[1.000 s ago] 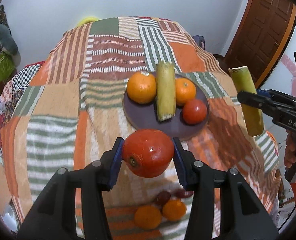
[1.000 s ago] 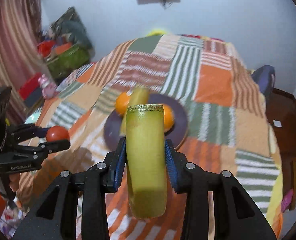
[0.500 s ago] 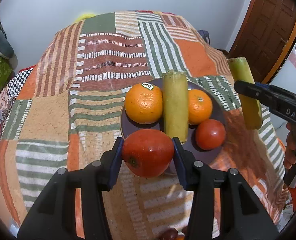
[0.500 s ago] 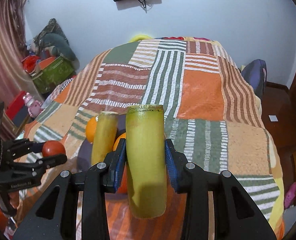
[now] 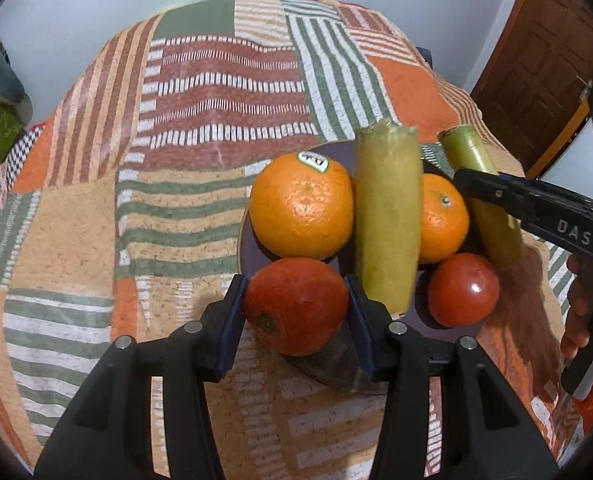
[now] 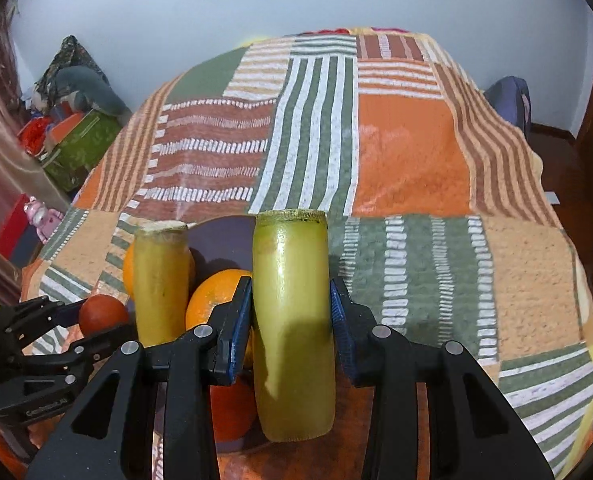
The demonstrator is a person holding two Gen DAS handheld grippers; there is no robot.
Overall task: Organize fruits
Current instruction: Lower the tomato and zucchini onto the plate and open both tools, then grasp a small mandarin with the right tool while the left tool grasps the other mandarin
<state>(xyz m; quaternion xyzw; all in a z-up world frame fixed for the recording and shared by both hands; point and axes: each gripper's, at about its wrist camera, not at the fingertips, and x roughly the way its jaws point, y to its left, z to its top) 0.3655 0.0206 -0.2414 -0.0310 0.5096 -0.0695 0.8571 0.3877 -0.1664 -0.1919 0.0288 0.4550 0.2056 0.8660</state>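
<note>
My left gripper (image 5: pixel 295 300) is shut on a red-orange round fruit (image 5: pixel 296 320), which hangs over the near rim of a dark purple plate (image 5: pixel 336 364). On the plate lie a big orange (image 5: pixel 302 208), a yellow-green cane piece (image 5: pixel 388 216), a small orange (image 5: pixel 442 220) and a red fruit (image 5: pixel 464 290). My right gripper (image 6: pixel 291 304) is shut on a second yellow-green cane piece (image 6: pixel 292 264), held lengthwise over the plate's right side (image 6: pixel 220 236). The left wrist view shows that gripper (image 5: pixel 528 204) and its cane piece (image 5: pixel 472 160) coming in from the right.
A striped patchwork blanket (image 5: pixel 200 120) covers the bed under the plate. A brown wooden door (image 5: pixel 536 60) stands at the right. A green box (image 6: pixel 80 148) with clutter sits beside the bed at the left. A person's hand (image 5: pixel 580 312) grips the right tool.
Both grippers have come forward and down to the plate with their fruit still held. The loose fruits near the bed's front edge have dropped out of view.
</note>
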